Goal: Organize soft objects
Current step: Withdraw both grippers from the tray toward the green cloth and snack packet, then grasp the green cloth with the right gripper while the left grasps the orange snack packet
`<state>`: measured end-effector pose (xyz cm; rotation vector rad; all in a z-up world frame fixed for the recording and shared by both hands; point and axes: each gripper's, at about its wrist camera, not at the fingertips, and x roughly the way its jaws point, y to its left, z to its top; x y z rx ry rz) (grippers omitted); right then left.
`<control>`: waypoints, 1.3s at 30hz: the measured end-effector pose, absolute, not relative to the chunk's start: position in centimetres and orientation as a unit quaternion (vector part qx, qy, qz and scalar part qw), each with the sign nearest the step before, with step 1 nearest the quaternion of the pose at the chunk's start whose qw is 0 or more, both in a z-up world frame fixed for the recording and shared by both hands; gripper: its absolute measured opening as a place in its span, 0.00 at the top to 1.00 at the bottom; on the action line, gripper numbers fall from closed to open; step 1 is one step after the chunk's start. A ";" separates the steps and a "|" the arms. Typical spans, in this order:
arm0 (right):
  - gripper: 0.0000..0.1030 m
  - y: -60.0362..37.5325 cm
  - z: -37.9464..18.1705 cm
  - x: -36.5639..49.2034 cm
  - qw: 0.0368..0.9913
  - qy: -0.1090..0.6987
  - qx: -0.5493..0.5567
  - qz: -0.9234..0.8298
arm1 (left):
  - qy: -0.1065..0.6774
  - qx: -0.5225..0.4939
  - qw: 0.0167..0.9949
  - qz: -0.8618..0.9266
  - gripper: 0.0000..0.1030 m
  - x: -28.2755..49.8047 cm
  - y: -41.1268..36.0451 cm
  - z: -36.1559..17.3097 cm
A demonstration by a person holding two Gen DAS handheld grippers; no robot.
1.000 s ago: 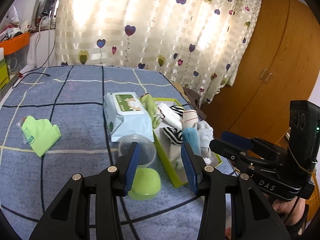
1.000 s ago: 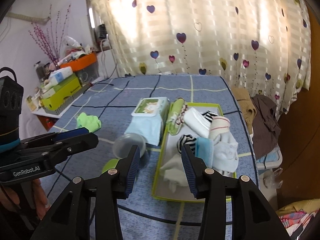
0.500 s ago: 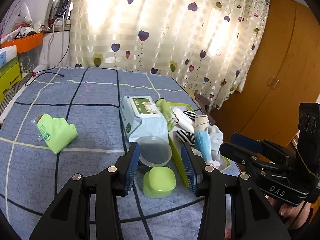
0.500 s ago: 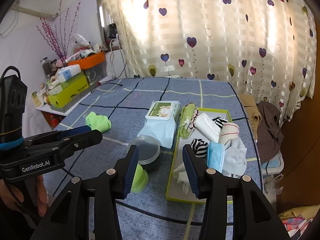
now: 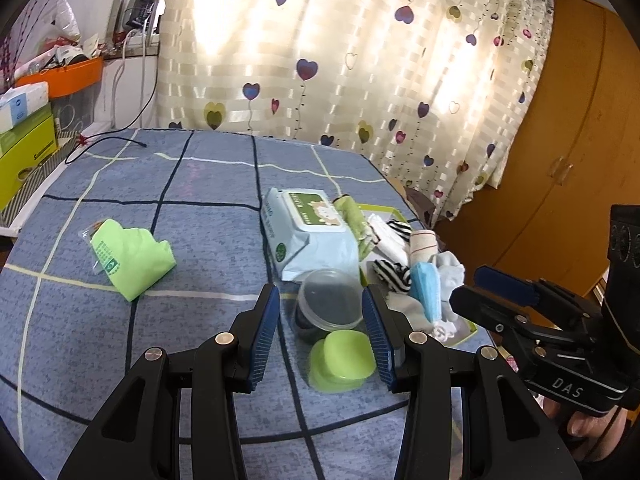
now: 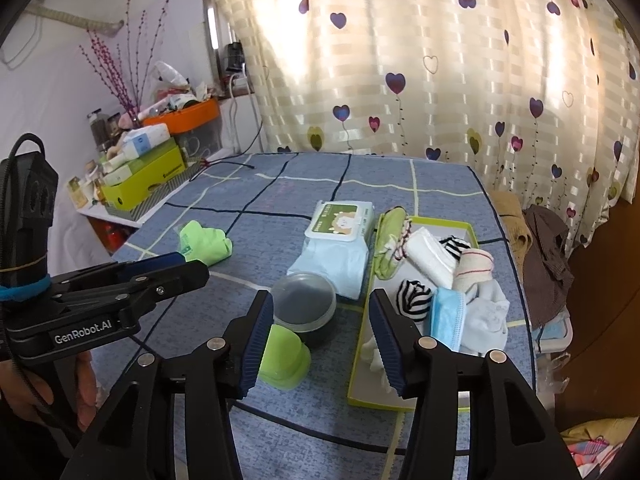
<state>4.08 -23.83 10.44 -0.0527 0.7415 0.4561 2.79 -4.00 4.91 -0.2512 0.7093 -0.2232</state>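
Observation:
A lime tray (image 6: pixel 404 402) on the blue checked bedspread holds several socks, among them a striped sock (image 6: pixel 414 297), with a blue face mask (image 6: pixel 448 316) beside them. A bagged green cloth (image 5: pixel 132 260) (image 6: pixel 204 242) lies alone to the left. My left gripper (image 5: pixel 320 320) hovers open and empty above a clear round container (image 5: pixel 328 304) and a small green box (image 5: pixel 342 360). The jaws of my right gripper (image 6: pixel 320 320) are opening with nothing between them. It hangs over the same container (image 6: pixel 304 304) and the tray's near left edge.
A pack of wet wipes (image 6: pixel 336 240) lies against the tray's left side. A cluttered shelf with boxes (image 6: pixel 144 176) stands left of the bed. Clothes (image 6: pixel 548 252) are piled off the right edge. A wooden wardrobe (image 5: pixel 560 160) rises on the right.
Both grippers have drawn back from the objects, which look smaller. In the left wrist view the scene has slid to the right. The right jaws stand wider apart.

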 end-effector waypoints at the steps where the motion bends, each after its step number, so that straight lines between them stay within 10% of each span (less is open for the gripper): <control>1: 0.51 -23.5 10.4 4.2 0.906 0.359 -0.026 0.224 | 0.346 -0.124 0.924 -0.104 0.57 2.8 -3.6 4.8; 39: 0.39 2.6 -0.6 16.5 0.799 0.492 -0.112 0.328 | 0.358 -0.272 0.891 0.063 0.57 3.4 18.0 -1.9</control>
